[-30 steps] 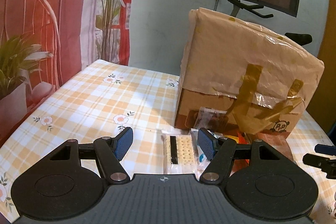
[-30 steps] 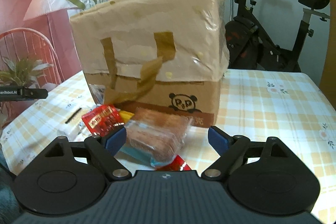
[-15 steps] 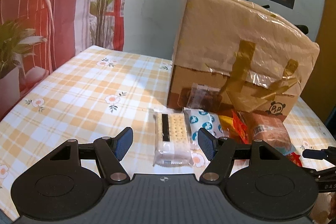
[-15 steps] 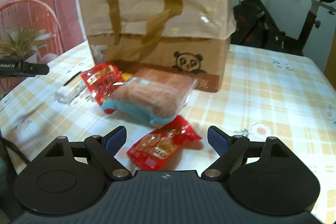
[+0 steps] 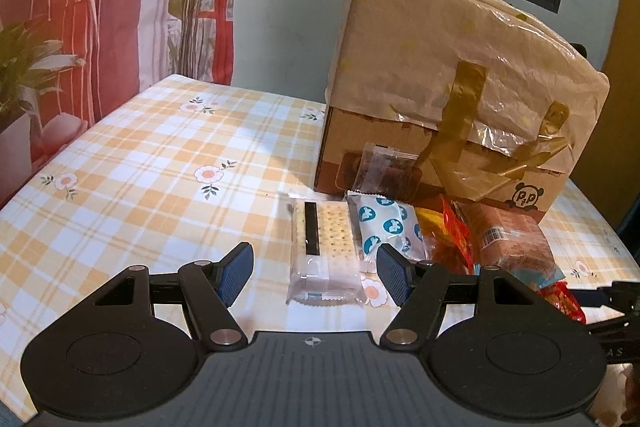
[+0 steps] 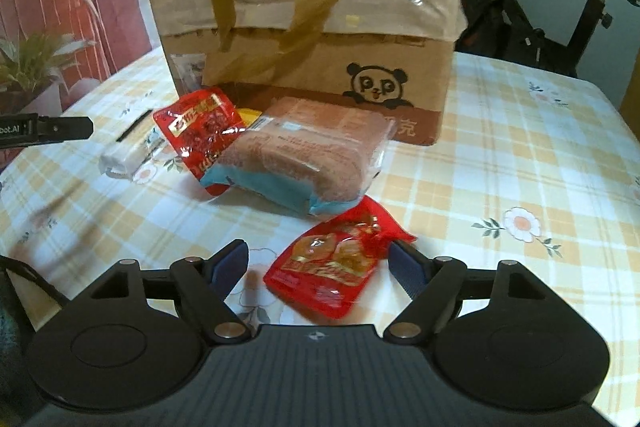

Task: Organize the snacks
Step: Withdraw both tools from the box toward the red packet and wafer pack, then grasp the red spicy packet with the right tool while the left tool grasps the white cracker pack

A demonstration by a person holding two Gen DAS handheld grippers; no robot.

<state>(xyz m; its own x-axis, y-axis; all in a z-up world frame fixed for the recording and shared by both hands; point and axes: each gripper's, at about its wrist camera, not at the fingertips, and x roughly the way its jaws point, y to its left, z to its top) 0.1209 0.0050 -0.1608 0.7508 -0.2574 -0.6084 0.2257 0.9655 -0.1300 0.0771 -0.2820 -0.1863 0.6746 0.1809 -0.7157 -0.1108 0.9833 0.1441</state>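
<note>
Both wrist views look forward and down along their fingers, close over the table. The left faces the taped box from its left corner, the right squarely; both share the snack pile.

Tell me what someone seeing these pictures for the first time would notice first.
Probably the big cardboard box with a panda logo, wrapped in tape and plastic, standing on the checked tablecloth. Snack packs are piled at its foot, a bread pack among them. Nearest, a red snack pouch lies between the fingers of the right gripper, whose jaws have just been closing, while the left gripper frames a cracker pack.
</note>
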